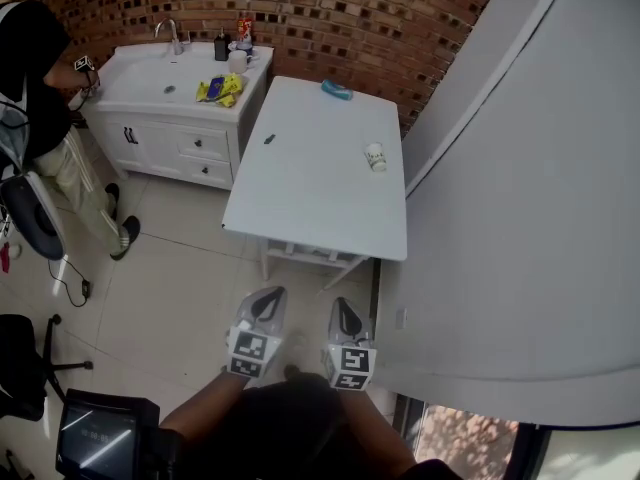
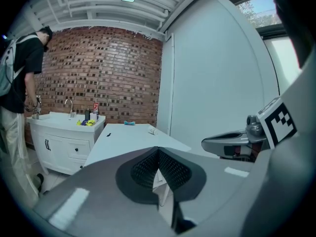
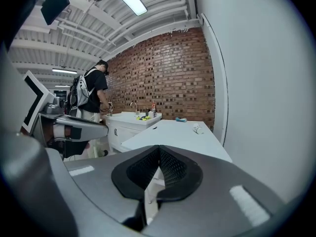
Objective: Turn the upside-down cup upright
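Task not begun. The cup [image 1: 375,157] sits untouched on the white surface [image 1: 300,183], apparently not upright. Left tool [image 1: 267,305] and right tool [image 1: 347,317] are clenched empty, well short of it.

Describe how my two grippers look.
Both match: the left gripper and right gripper have pale grey tongs that taper to a point, lined with black ribbed pads. Each carries a white cube printed with black square markers.

Left gripper [image 2: 158,154], jaws together, faces white table [image 2: 126,138].
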A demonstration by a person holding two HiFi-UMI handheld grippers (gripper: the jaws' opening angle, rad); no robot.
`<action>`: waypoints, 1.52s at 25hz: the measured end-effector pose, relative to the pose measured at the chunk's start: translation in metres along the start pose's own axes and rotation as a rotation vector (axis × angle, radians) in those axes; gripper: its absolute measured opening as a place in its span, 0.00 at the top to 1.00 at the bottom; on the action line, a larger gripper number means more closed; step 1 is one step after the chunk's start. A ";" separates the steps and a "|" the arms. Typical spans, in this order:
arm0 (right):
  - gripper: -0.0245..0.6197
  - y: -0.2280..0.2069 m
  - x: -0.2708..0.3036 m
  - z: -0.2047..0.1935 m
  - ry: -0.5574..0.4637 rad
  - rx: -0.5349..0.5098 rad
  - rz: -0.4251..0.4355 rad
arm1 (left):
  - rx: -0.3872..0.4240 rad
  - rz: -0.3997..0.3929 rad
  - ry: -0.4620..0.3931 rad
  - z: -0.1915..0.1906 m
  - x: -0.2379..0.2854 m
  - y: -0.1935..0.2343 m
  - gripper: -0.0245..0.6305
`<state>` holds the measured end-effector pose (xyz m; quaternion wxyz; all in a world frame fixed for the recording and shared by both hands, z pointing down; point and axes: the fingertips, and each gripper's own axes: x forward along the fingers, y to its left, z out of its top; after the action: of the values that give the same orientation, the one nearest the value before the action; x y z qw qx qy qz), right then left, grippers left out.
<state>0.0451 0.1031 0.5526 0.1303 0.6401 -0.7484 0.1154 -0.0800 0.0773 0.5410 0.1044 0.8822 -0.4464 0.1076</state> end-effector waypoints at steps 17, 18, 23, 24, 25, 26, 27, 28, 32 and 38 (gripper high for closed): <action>0.94 -0.053 0.059 -0.012 0.051 0.014 0.009 | 0.014 -0.008 0.060 -0.004 0.081 -0.003 0.97; 0.94 -0.055 0.060 -0.014 0.055 0.016 0.009 | 0.014 -0.007 0.064 -0.004 0.083 -0.002 0.97; 0.94 -0.065 0.072 -0.009 0.039 0.015 0.023 | 0.009 -0.001 0.071 -0.004 0.099 -0.003 0.97; 0.94 -0.066 0.073 -0.006 0.035 0.018 0.026 | 0.009 -0.002 0.072 -0.003 0.102 -0.004 0.97; 0.94 -0.067 0.075 -0.003 0.032 0.022 0.027 | 0.009 -0.003 0.072 -0.002 0.104 -0.005 0.97; 0.94 -0.068 0.076 -0.003 0.033 0.021 0.026 | 0.010 -0.003 0.073 -0.001 0.106 -0.005 0.97; 0.94 -0.071 0.077 -0.005 0.037 0.018 0.023 | 0.010 -0.002 0.072 0.000 0.107 -0.004 0.97; 0.94 -0.073 0.078 -0.006 0.038 0.015 0.022 | 0.010 -0.001 0.071 0.001 0.109 -0.004 0.97; 0.94 -0.079 0.087 -0.004 0.029 0.019 0.040 | 0.016 0.018 0.067 0.005 0.117 -0.001 0.97; 0.94 -0.085 0.101 0.004 0.033 0.019 0.070 | 0.026 0.040 0.072 0.014 0.127 0.000 0.97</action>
<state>0.1138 -0.0053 0.5843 0.1322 0.6127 -0.7670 0.1374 -0.0056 -0.0239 0.5639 0.1066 0.8699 -0.4585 0.1472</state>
